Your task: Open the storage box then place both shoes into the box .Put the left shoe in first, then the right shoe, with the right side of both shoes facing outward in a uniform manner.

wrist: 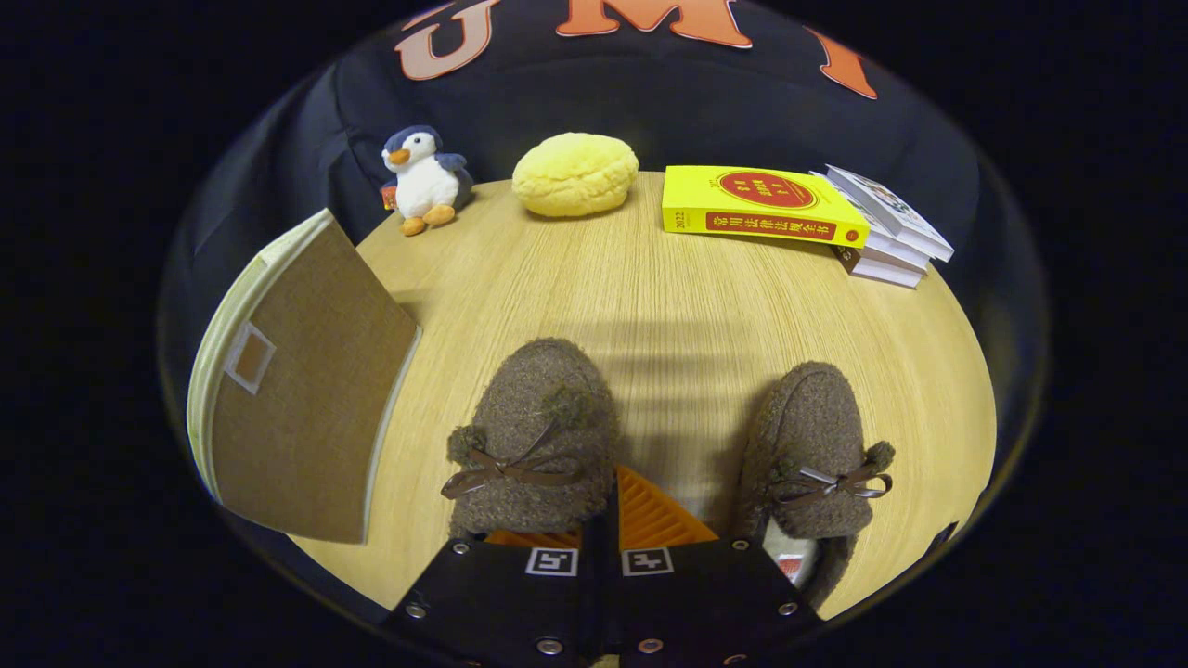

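The tongs (608, 520) sat low in the centre of the frame with their fingers drawn together, nothing clamped between them, the tips resting close against the inner edge of the fuzzy brown slipper with a ribbon bow (534, 445) on the left. A matching second brown slipper (817, 455) lay to the right, apart from the first, toe pointing away. The beige fabric storage box with a flat brown lid (297, 399) stood at the left of the frame, and its lid looked closed.

The main risk seemed to be order: the box appeared unopened, so taking a slipper now would likely leave nowhere to put it. With the fingers together beside soft pile, a nudge could also have turned the slipper and spoiled the facing. Mistaking which shoe was the left one was another likely slip.

The round light-wood table (650, 306) was smooth and pale-grained. Along its far edge stood a small plush penguin (422, 181), a yellow bun-shaped cushion (575, 174), a thick yellow book (761, 206) and a stack of pale books (886, 232) in the upper right. Dark cloth walled the booth behind.
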